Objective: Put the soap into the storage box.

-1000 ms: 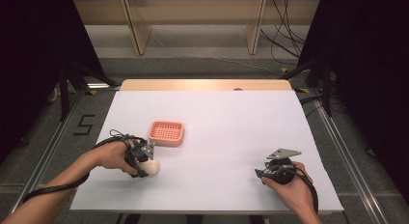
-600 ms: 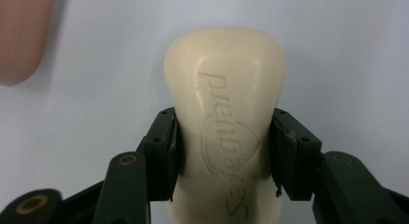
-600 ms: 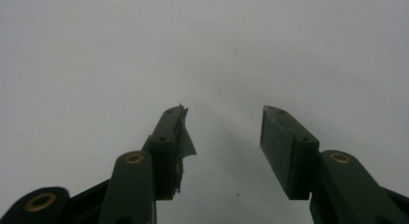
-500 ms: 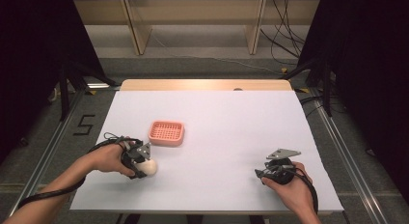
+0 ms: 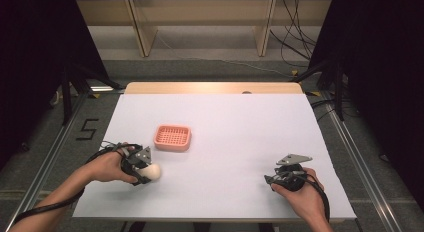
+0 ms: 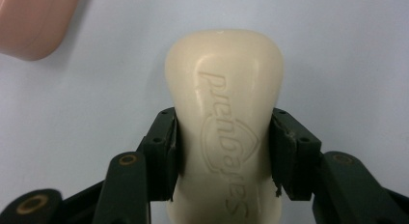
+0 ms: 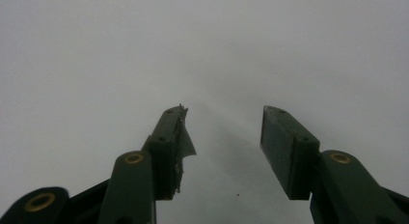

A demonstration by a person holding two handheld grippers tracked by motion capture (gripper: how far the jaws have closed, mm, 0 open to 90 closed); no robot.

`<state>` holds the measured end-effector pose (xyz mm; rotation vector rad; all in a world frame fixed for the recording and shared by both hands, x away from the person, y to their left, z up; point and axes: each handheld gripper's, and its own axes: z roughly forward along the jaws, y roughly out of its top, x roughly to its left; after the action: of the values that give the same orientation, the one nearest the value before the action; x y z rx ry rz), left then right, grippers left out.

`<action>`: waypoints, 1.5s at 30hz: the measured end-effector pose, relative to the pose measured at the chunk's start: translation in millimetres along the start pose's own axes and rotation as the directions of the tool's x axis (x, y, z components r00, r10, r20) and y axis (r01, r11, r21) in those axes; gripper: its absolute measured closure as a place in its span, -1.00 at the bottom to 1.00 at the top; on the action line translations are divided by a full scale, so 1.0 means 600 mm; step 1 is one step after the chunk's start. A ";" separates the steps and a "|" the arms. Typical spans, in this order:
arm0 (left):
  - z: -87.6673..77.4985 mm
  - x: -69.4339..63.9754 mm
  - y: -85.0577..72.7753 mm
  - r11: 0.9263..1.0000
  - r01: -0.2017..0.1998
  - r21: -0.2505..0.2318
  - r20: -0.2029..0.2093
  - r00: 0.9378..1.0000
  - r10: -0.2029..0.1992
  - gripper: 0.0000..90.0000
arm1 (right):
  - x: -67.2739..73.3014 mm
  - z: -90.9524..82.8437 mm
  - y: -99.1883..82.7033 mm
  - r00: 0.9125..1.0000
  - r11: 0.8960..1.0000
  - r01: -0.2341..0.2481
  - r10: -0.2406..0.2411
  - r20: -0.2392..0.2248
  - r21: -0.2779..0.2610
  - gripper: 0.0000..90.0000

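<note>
A cream bar of soap (image 6: 224, 118) with embossed lettering is clamped between the two black jaws of my left gripper (image 6: 224, 137), which is shut on it. From above, the soap (image 5: 153, 171) pokes out of the left gripper (image 5: 142, 167) near the table's front left. A pink slotted soap dish (image 5: 172, 137) lies just beyond it on the white table (image 5: 235, 127); its corner (image 6: 29, 21) shows in the left gripper view. My right gripper (image 5: 272, 179) rests at the front right. Its jaws stand apart with nothing between them, the right gripper (image 7: 223, 132) facing bare tabletop.
A wooden strip (image 5: 215, 88) borders the table's far edge. Metal rails (image 5: 350, 147) run along both sides, with cables (image 5: 295, 47) on the floor behind. A cable trails from each hand toward the front edge.
My left hand has shifted slightly left and toward the front with the soap still held. The right hand has stayed put.
</note>
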<state>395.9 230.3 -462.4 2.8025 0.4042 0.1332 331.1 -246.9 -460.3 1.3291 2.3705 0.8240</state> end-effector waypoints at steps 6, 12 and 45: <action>-0.004 0.001 -0.003 0.999 0.004 -0.035 -0.021 1.000 -0.005 0.10 | 0.000 0.000 0.000 1.000 1.000 0.001 -0.001 0.003 0.001 0.16; -0.007 0.002 -0.003 0.997 0.030 -0.072 -0.038 0.999 -0.033 0.10 | -0.001 0.000 -0.001 1.000 1.000 0.002 -0.002 0.007 -0.001 0.16; -0.025 0.007 -0.011 0.971 0.078 -0.226 -0.098 0.990 -0.103 0.10 | -0.002 0.001 -0.001 1.000 1.000 -0.004 0.004 0.013 -0.007 0.15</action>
<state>396.3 241.7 -450.0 2.5595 0.5093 0.2938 331.8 -247.7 -461.1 1.3334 2.3536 0.8218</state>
